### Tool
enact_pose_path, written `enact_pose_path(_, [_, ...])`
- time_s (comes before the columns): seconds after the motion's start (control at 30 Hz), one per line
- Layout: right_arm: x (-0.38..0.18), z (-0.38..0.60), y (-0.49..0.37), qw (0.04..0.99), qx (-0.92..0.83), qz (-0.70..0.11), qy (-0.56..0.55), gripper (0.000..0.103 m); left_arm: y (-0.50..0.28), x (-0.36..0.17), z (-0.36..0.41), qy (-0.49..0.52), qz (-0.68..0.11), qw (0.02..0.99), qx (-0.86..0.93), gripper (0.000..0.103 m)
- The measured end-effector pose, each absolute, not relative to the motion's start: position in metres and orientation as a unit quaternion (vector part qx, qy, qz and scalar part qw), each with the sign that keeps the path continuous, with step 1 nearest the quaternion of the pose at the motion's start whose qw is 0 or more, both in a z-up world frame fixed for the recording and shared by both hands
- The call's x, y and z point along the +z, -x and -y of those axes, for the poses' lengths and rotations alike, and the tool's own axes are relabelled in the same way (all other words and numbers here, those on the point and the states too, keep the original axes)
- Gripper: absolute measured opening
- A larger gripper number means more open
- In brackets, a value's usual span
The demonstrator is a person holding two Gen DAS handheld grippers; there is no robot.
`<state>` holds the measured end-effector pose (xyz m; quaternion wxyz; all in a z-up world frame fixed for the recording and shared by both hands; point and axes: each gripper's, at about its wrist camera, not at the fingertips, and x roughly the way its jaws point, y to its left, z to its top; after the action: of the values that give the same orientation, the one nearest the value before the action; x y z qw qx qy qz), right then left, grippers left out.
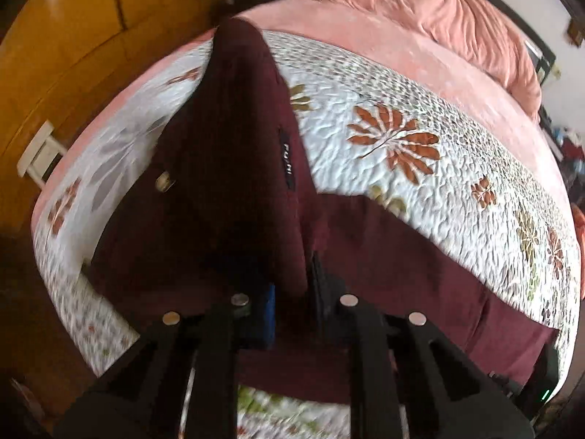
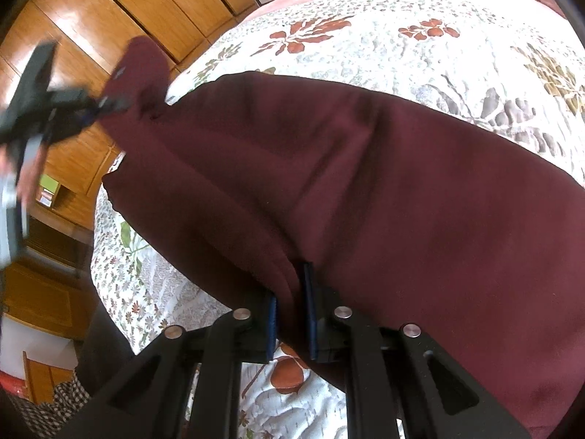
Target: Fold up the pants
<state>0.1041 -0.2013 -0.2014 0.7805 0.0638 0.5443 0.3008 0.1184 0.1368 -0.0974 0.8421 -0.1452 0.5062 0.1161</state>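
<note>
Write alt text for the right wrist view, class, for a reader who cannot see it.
The right gripper is shut on a fold of dark maroon fabric pants lying across a white quilted bedspread with rust-red leaf prints. At the far left, the left gripper pinches a lifted end of the pants, in front of orange-brown wooden wardrobe doors.

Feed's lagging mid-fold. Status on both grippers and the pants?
Left gripper shut on pants, end lifted off the bed. Right gripper shut on near edge. Rest flat on floral quilt. Nothing in the way.
</note>
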Motion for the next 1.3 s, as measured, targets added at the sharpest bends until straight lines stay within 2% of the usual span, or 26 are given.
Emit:
enact_pose_path(0.3, [-0.196, 0.194, -0.097, 0.785, 0.280, -0.551, -0.032, 0.012, -0.051, -0.170, -0.171, 0.268, -0.491, 0.820, 0.125, 0.015])
enact_pose_path(0.4, [-0.195, 0.189, -0.097, 0.787, 0.273, -0.553, -0.018, 0.012, -0.043, -0.183, -0.190, 0.348, -0.460, 0.809, 0.111, 0.024])
enact_pose_path(0.47, [-0.196, 0.189, -0.097, 0.787, 0.270, -0.555, -0.017, 0.012, -0.043, -0.185, -0.200, 0.375, -0.441, 0.807, 0.115, 0.036])
enact_pose_path(0.5, [-0.196, 0.189, -0.097, 0.787, 0.269, -0.555, -0.017, 0.012, -0.044, -0.186, -0.206, 0.384, -0.434, 0.807, 0.118, 0.037])
enact_pose_path(0.53, [-0.195, 0.188, -0.097, 0.787, 0.267, -0.556, -0.016, 0.013, -0.046, -0.187, -0.209, 0.387, -0.437, 0.803, 0.121, 0.034])
enact_pose_path(0.57, [-0.194, 0.186, -0.096, 0.786, 0.266, -0.558, -0.015, 0.014, -0.047, -0.188, -0.211, 0.388, -0.446, 0.797, 0.125, 0.023])
enact_pose_path(0.6, [-0.192, 0.185, -0.096, 0.786, 0.267, -0.558, -0.012, 0.015, -0.047, -0.189, -0.211, 0.386, -0.451, 0.794, 0.130, 0.020])
enact_pose_path(0.73, [-0.194, 0.176, -0.092, 0.787, 0.260, -0.559, 0.019, 0.015, -0.054, -0.194, -0.203, 0.331, -0.480, 0.801, 0.134, 0.017])
enact_pose_path(0.8, [-0.193, 0.176, -0.092, 0.788, 0.259, -0.558, 0.017, 0.017, -0.053, -0.190, -0.201, 0.331, -0.477, 0.805, 0.124, 0.021])
enact_pose_path(0.87, [-0.187, 0.183, -0.092, 0.781, 0.270, -0.563, -0.020, 0.035, -0.048, -0.187, -0.200, 0.357, -0.473, 0.799, 0.101, 0.046])
enact_pose_path(0.93, [-0.179, 0.193, -0.090, 0.775, 0.284, -0.562, -0.057, 0.047, -0.042, -0.183, -0.190, 0.388, -0.466, 0.792, 0.074, 0.058])
enact_pose_path(1.1, [-0.157, 0.228, -0.076, 0.782, 0.282, -0.540, -0.128, 0.049, -0.048, -0.188, -0.143, 0.437, -0.489, 0.755, 0.012, 0.060])
enact_pose_path(1.3, [-0.152, 0.252, -0.054, 0.794, 0.259, -0.536, -0.126, 0.049, -0.059, -0.205, -0.106, 0.430, -0.512, 0.744, -0.011, 0.059])
